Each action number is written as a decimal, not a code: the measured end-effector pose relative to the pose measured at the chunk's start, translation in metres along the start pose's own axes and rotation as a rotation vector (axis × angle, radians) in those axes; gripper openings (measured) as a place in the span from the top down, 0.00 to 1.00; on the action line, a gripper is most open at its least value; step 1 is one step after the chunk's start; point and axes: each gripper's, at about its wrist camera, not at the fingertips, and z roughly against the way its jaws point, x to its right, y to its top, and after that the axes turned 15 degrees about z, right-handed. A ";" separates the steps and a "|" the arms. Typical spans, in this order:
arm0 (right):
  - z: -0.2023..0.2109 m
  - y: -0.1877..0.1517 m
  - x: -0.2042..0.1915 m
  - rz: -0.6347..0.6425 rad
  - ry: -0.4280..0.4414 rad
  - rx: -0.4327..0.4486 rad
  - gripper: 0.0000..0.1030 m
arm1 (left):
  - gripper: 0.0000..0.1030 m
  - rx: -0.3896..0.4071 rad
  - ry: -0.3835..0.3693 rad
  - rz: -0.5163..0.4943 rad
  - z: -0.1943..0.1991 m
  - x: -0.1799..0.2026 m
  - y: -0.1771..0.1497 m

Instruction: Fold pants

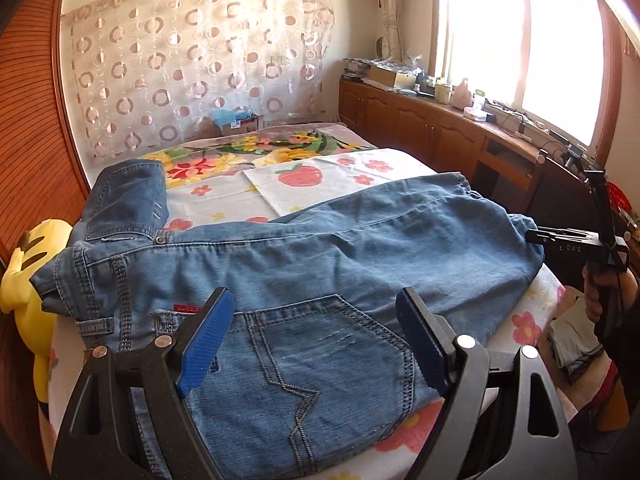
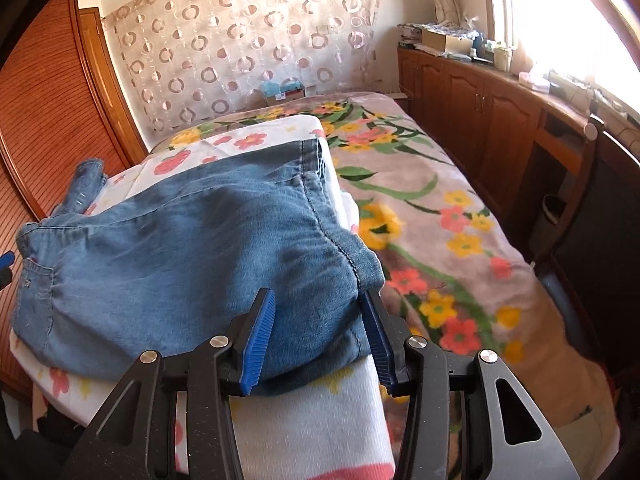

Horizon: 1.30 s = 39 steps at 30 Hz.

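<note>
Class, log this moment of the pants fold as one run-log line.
jeans: spread on bed | left tool: open over back pocket | right tool: open at leg end

one pair of jeans (image 1: 304, 256), two grippers, one yellow plush toy (image 1: 28, 276), one bed (image 2: 440, 216).

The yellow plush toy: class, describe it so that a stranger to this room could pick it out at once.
Start at the bed with the flowered sheet, where the blue jeans lie spread. Go to the jeans' waistband end, beside the wooden slatted wall. There, squeezed between the bed's edge and that wall, sits the yellow plush toy; it is the only bright yellow, rounded thing, with dark markings.
</note>
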 end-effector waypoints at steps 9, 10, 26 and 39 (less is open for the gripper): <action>0.014 0.017 -0.020 0.062 0.038 0.092 0.97 | 0.19 -0.005 0.006 0.016 0.001 -0.005 0.000; 0.017 0.021 -0.024 0.070 0.054 0.107 0.97 | 0.19 -0.003 0.007 0.017 0.002 -0.005 0.000; 0.051 0.118 -0.206 0.334 0.495 0.257 0.98 | 0.19 0.082 0.067 0.121 0.049 -0.070 -0.004; 0.027 0.122 -0.211 0.357 0.425 0.149 0.67 | 0.19 0.073 0.071 0.157 0.037 -0.083 -0.006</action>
